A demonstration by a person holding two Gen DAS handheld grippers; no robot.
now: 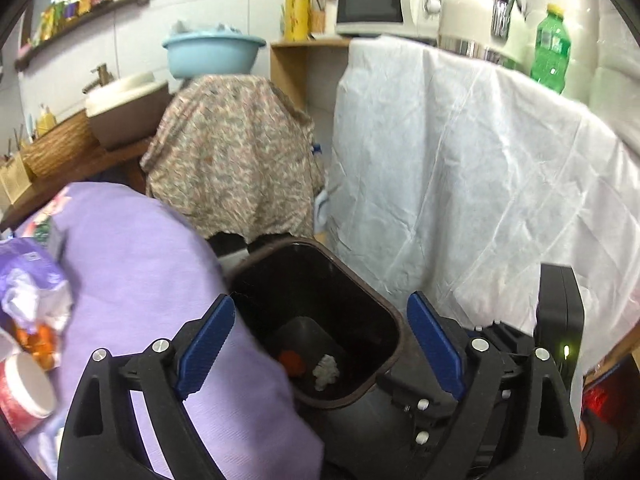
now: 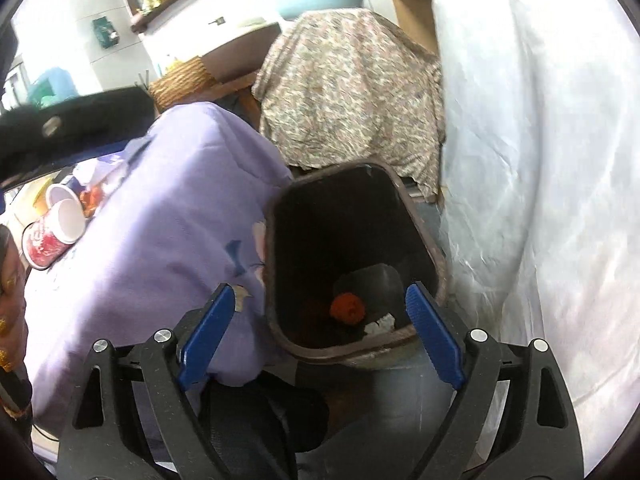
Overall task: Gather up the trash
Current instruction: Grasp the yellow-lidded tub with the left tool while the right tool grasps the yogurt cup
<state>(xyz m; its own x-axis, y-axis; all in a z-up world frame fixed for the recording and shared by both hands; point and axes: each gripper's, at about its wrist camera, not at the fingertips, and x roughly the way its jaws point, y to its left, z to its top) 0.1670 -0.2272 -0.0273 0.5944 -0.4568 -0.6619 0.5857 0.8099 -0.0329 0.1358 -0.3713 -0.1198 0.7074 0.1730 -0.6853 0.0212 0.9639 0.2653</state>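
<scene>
Below the left gripper (image 1: 320, 346), whose blue pads stand wide with nothing between them, the brown bin (image 1: 394, 320) holds an orange scrap (image 1: 291, 361) and a white paper wad (image 1: 326, 372) on its floor. More trash, a crumpled wrapper (image 1: 32, 300) and a red paper cup (image 1: 24, 388), lies on the purple-covered table (image 1: 132, 280) near its left edge, well apart from the bin. Risk: a reach toward that pile may snag the loose purple cloth and drag the litter off the edge. From the right wrist view, the right gripper (image 2: 320, 334) is likewise spread wide and empty above the bin's near rim (image 2: 340, 354); two cups (image 2: 60, 224) lie tipped at the table's far left. Risk: a round, light cup may roll or crush under a hard pinch, and a low pass could knock the bin.
</scene>
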